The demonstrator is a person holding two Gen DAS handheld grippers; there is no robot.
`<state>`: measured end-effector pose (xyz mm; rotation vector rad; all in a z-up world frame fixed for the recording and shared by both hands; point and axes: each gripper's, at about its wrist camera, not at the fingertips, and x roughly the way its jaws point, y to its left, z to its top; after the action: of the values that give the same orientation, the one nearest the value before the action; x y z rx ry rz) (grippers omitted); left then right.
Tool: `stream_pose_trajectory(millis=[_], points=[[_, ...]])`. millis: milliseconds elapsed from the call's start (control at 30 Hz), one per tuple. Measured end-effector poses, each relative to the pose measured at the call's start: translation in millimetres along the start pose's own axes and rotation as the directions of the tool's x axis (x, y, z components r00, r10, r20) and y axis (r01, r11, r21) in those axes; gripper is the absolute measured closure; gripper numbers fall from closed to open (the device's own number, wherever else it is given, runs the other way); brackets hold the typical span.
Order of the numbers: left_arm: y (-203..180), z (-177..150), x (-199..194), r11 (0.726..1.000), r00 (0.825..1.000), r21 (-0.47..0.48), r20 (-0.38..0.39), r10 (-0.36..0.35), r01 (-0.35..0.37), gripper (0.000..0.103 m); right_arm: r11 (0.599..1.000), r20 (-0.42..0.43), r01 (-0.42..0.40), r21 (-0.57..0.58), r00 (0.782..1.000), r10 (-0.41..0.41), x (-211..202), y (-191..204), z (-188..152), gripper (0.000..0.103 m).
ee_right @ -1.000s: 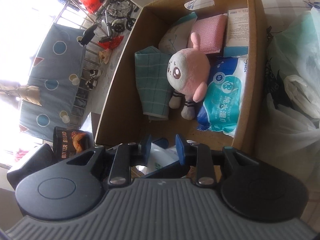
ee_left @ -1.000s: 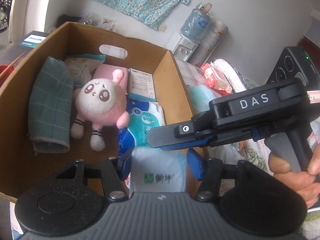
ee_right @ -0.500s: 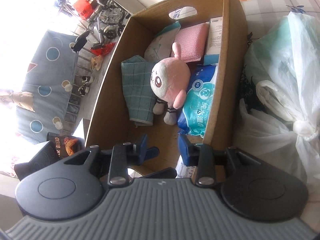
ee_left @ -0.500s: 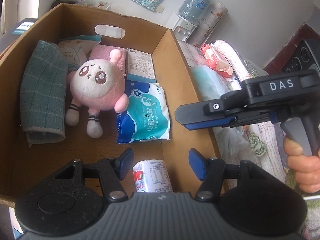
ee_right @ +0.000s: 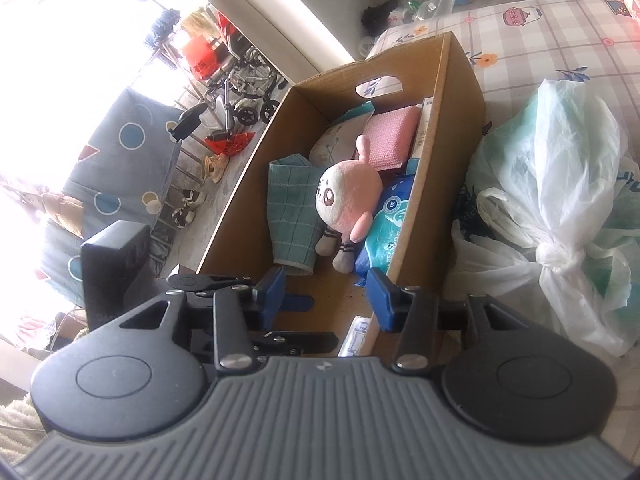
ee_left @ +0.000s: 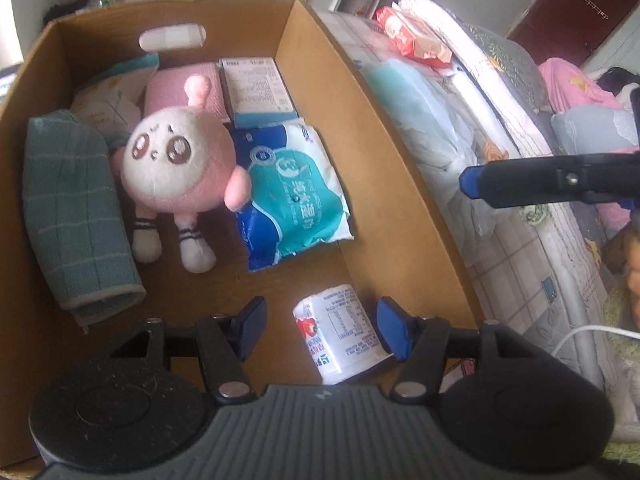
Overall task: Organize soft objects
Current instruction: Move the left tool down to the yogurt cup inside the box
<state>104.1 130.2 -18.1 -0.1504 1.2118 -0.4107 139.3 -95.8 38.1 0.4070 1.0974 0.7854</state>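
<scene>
Since a second ago we see the right gripper (ee_right: pixel 326 296) has pulled back out of the box (ee_left: pixel 384 168), its jaws just opening with nothing between them, and the white pack (ee_left: pixel 340 334) our left gripper (ee_left: pixel 320 328) carried now lies on the box floor. The left jaws stand apart on either side of that pack; its right pad sits just beside the wrapper, and we cannot tell whether it touches. The gripper body cuts off the pack's near end. In the box, the pink plush (ee_left: pixel 176 172) hides part of the wipes pack (ee_left: pixel 292 196) and the pink cloth (ee_left: pixel 180 88); the green towel (ee_left: pixel 76 216) lies along the left wall. From the right wrist, the box wall hides most of the wipes.
</scene>
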Motion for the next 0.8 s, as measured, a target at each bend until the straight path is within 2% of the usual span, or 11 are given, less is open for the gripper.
stream_pose_trajectory(millis=[67, 267, 400, 800], points=[[8, 7, 18, 0.998, 0.996, -0.056, -0.080, -0.037, 0.033, 0.042, 1.000, 0.012, -0.008, 0.023, 1.000, 0.008, -4, -6, -2, 0.057], [17, 18, 51, 0.993, 0.981, -0.113, -0.189, -0.045, 0.024, 0.044, 0.997, 0.032, -0.010, 0.074, 0.999, 0.008, -7, -23, 1, 0.056], [24, 23, 60, 0.988, 0.975, -0.149, -0.206, -0.080, 0.049, 0.046, 0.995, 0.040, -0.015, 0.098, 0.999, 0.011, -5, -33, 3, 0.055], [38, 22, 56, 0.981, 0.980, -0.178, -0.171, -0.102, 0.071, 0.045, 0.989, 0.031, -0.025, 0.142, 0.999, 0.021, 7, -46, 3, 0.055]])
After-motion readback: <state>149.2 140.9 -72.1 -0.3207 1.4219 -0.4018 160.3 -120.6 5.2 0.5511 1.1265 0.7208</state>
